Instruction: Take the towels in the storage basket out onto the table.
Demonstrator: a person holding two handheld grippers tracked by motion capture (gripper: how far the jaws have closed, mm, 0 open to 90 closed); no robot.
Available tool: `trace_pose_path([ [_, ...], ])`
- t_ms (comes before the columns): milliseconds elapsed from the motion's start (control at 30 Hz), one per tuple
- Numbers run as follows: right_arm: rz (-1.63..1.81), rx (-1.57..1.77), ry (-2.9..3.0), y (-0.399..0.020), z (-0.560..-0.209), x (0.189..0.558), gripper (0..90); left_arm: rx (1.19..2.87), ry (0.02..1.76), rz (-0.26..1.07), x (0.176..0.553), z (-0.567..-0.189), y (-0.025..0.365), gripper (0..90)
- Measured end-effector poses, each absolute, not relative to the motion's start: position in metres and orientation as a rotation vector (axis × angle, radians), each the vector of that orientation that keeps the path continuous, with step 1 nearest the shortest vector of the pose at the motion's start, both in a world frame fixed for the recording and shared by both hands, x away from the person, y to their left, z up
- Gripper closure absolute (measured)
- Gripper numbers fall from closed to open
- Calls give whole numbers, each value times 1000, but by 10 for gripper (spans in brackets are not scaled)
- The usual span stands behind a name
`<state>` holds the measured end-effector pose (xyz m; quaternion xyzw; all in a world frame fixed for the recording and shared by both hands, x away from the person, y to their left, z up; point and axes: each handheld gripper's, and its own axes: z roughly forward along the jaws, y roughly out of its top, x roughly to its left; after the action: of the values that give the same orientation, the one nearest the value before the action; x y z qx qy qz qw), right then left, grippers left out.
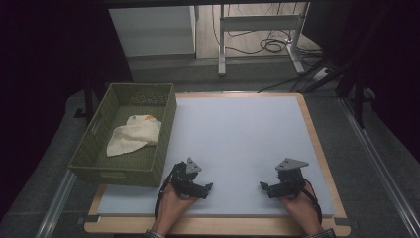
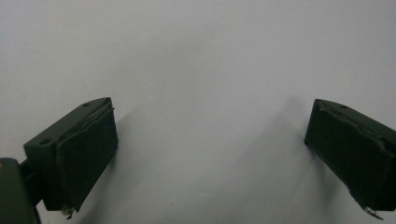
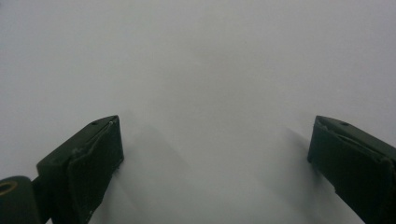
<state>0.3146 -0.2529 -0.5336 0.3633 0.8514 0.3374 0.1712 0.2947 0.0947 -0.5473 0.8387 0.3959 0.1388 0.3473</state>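
I hold two grippers low on the pale mat (image 1: pixel 237 144): my left gripper (image 2: pixel 208 154) and right gripper (image 3: pixel 215 163), jaws spread wide, gripping nothing. From above, one green basket (image 1: pixel 163 148) sits at the table's left, holding one cream cloth (image 1: pixel 132 135); my gripper views show bare mat between the pads
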Motion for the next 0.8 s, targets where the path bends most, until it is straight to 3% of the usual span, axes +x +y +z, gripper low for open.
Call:
trace_pose_path([
  [800,959,1032,2417,-253,-534,315,32,2189,940,286,307,-508,90,40],
])
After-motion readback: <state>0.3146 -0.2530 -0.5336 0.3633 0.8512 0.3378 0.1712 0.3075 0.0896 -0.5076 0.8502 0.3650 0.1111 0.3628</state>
